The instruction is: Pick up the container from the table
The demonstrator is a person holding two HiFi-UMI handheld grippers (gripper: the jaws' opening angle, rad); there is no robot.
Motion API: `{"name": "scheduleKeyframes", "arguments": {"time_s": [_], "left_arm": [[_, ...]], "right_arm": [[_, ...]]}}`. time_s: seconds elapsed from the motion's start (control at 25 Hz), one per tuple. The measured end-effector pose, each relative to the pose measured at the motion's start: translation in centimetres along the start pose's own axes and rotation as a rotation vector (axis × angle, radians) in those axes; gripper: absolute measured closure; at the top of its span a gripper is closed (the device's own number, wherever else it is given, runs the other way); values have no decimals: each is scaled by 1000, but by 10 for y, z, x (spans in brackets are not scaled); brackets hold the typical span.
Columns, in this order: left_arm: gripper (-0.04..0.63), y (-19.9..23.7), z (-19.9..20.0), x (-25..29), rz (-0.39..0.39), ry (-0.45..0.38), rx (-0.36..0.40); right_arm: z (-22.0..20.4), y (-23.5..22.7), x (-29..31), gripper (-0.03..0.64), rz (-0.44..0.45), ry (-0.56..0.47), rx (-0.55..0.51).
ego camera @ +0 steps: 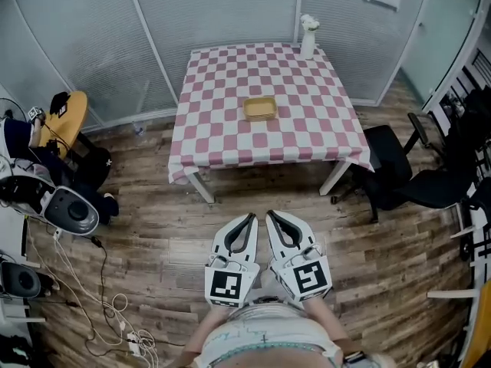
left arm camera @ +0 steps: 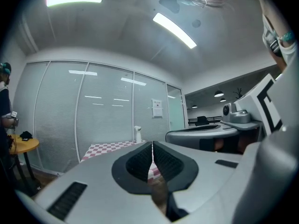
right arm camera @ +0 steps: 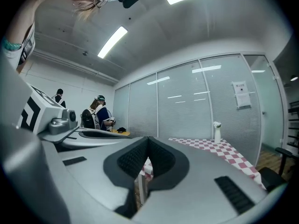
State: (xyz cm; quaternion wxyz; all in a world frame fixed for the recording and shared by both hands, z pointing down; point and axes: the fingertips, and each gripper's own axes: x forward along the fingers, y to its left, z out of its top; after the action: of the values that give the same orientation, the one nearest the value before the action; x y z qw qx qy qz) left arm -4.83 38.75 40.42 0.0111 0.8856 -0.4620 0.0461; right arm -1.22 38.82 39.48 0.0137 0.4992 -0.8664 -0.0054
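Since the left gripper (ego camera: 249, 219) and right gripper (ego camera: 272, 217) have fingers pressed together, empty, approach the container (ego camera: 260, 108) at twelve o'clock, spreading them first.

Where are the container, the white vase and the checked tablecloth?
container (ego camera: 260, 109): head view, its middle.
white vase (ego camera: 308, 45): head view, its body.
checked tablecloth (ego camera: 226, 140): head view, a bare patch near its front edge.

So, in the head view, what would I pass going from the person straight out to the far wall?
left gripper and right gripper, side by side and both shut → wooden floor → checked table → yellow container → white vase of flowers → glass partition
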Motion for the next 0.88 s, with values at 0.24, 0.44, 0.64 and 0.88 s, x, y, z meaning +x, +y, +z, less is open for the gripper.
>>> {"name": "scheduleKeyframes", "arguments": {"time_s": [0.24, 0.44, 0.64, 0.88], "left_arm": [[577, -1, 6, 35, 42, -5, -3], [577, -6, 9, 58, 60, 5, 7], [577, -17, 5, 77, 76, 5, 2], [577, -24, 4, 89, 82, 29, 8]], "right_arm": [[2, -33, 13, 623, 51, -9, 25], [4, -56, 18, 623, 75, -18, 21], [1, -76, 16, 623, 93, -31, 8], [-3, -91, 16, 623, 102, -15, 18]]}}
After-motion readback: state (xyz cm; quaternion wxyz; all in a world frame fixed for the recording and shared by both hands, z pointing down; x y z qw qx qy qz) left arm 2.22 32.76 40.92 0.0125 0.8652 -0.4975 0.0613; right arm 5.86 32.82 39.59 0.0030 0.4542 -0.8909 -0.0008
